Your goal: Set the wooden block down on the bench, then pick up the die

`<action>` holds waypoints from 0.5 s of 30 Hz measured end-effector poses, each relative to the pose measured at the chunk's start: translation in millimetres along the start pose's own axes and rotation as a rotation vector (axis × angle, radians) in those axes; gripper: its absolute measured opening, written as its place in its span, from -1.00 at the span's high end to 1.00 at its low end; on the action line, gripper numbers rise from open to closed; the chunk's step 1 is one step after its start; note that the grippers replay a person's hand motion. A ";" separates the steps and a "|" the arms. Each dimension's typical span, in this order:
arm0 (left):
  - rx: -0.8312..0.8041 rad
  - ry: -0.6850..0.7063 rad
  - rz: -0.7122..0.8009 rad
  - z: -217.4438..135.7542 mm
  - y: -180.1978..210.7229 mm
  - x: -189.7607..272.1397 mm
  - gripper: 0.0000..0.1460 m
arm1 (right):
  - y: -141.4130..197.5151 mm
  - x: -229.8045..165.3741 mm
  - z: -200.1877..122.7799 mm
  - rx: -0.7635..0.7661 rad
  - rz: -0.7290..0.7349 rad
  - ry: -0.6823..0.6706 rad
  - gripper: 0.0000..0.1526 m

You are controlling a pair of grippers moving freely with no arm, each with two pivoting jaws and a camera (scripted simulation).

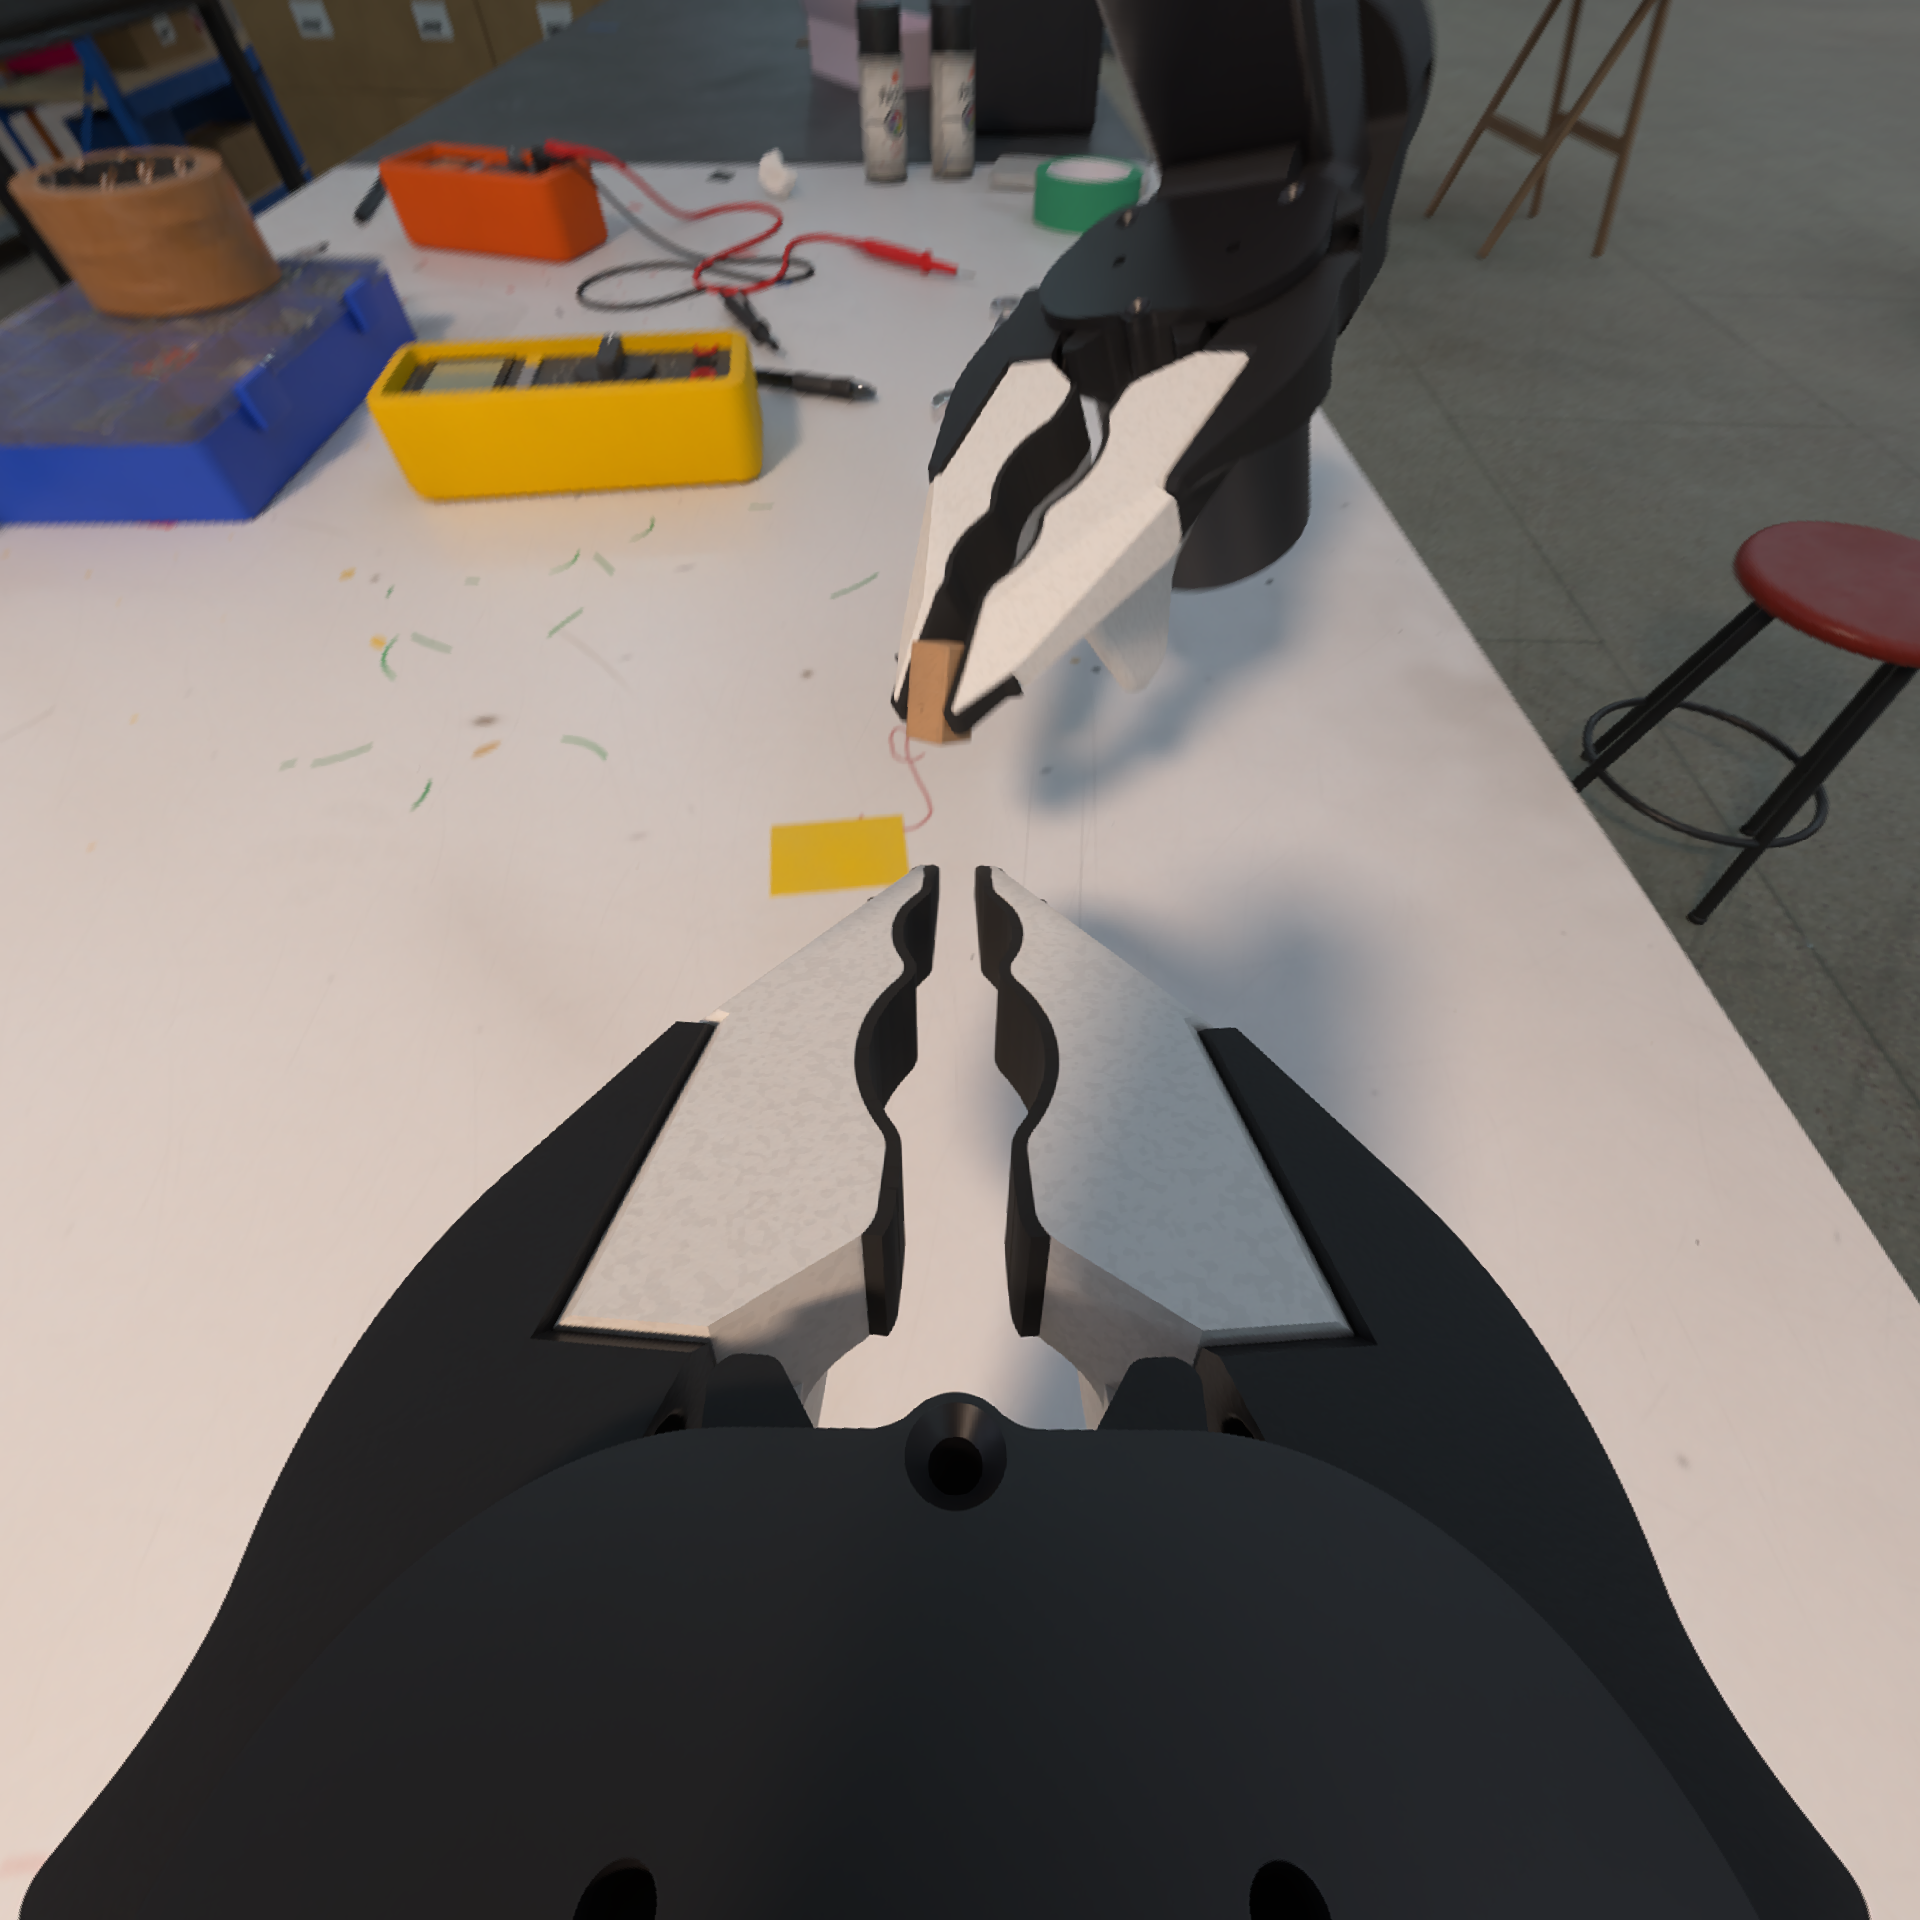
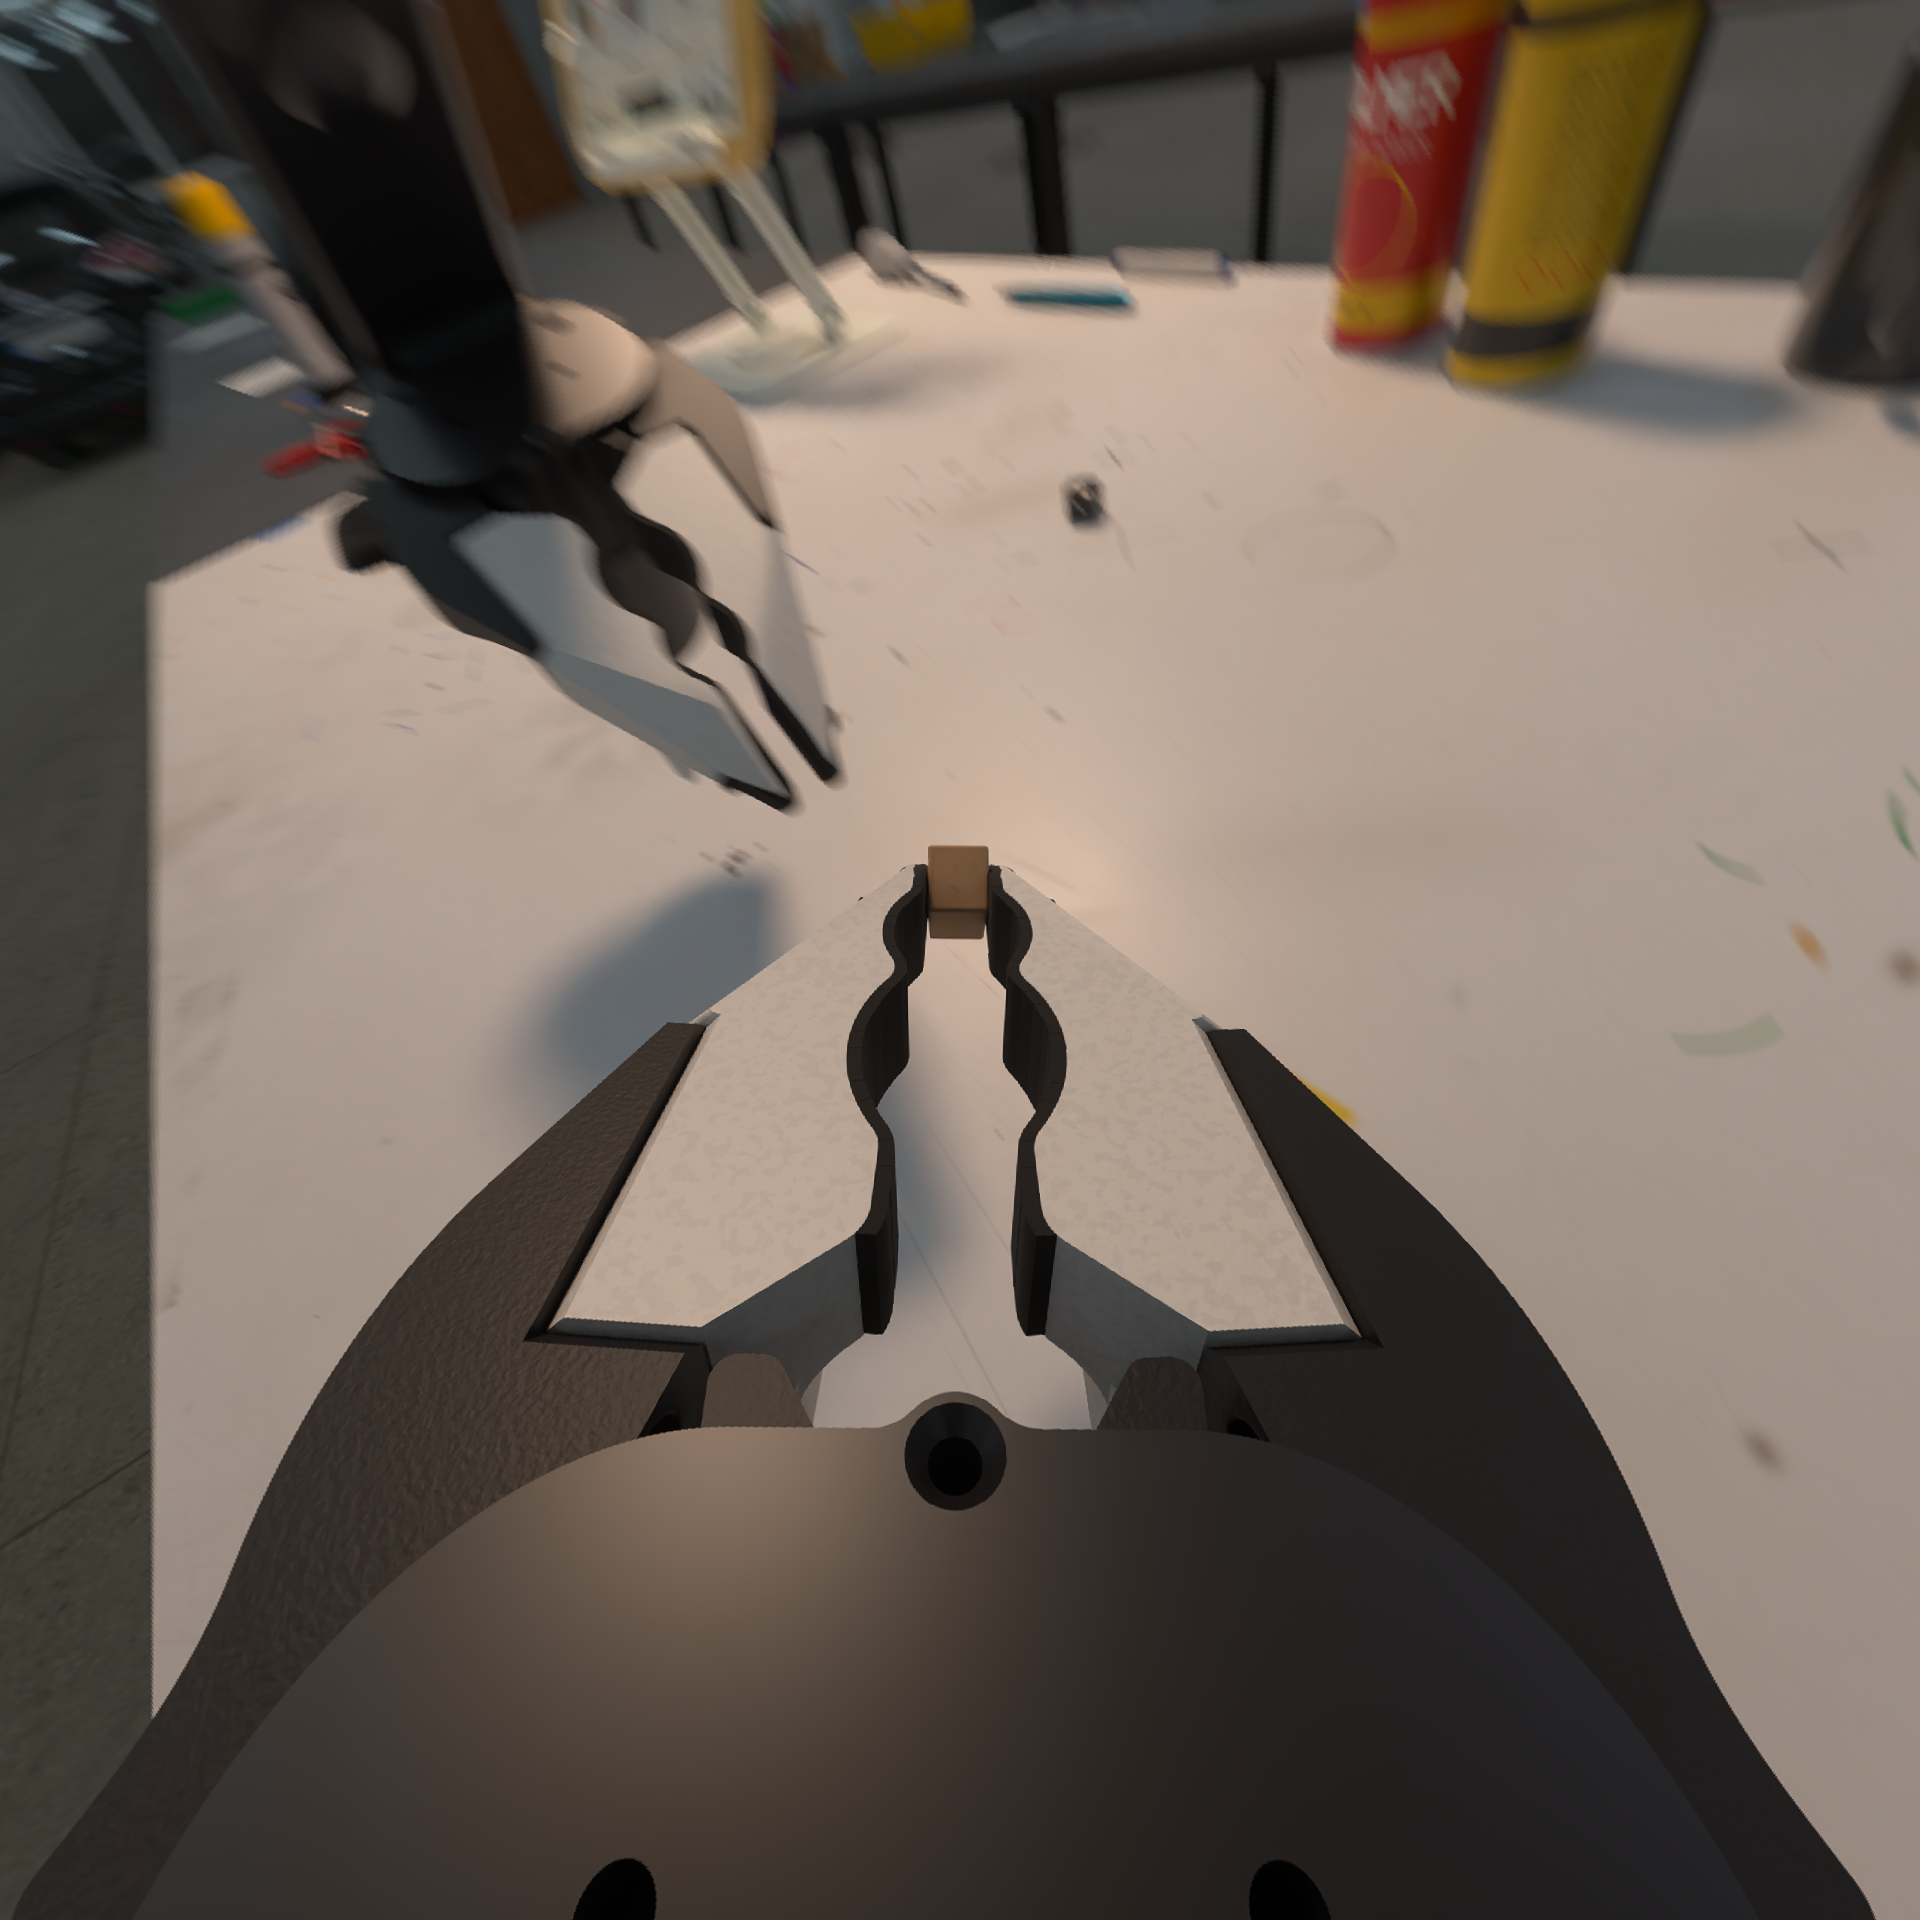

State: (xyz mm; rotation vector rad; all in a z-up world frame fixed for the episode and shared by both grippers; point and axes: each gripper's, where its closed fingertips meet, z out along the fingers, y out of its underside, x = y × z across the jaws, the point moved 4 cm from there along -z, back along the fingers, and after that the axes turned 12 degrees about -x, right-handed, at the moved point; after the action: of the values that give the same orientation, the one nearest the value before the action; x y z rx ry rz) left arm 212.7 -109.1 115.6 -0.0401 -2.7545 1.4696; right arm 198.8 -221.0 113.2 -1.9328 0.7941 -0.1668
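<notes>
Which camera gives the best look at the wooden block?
The left wrist view: the wooden block shows from the side, two faces visible, pinched at the right gripper fingers' tips above the bench. The right wrist view shows only a small part between the tips.

Yellow case [image 1: 566, 416]: on the surface [image 1: 312, 987], just beside the blue tray [image 1: 156, 416].
Wooden tub [image 1: 140, 229]: on the blue tray.
Orange box [image 1: 494, 203]: behind the yellow case.
Green tape roll [image 1: 1086, 192]: far edge.
Yellow note [image 1: 836, 854]: lying flat.
Red stool [image 1: 1834, 592]: on the floor.
Red can [image 2: 1403, 177]: touching the yellow can [image 2: 1558, 197].
</notes>
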 end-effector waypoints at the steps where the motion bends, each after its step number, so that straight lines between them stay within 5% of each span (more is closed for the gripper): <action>1: -0.017 -0.009 -0.012 -2.6 4.9 -1.5 0.87 | 6.7 9.2 -1.1 -0.047 0.038 0.042 0.87; 6: -0.075 -0.025 -0.055 -23.6 21.6 -6.7 0.82 | 39.7 44.1 8.2 -0.283 0.136 0.211 0.86; 15: -0.166 0.041 -0.116 -48.5 81.0 28.1 0.75 | 55.7 56.8 26.2 -0.374 0.255 0.164 0.84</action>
State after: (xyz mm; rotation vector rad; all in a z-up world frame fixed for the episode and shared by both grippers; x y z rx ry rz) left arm 187.1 -22.9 75.5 0.0844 -2.7863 1.1979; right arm 228.9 -250.9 41.0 -2.1598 1.2445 -0.0212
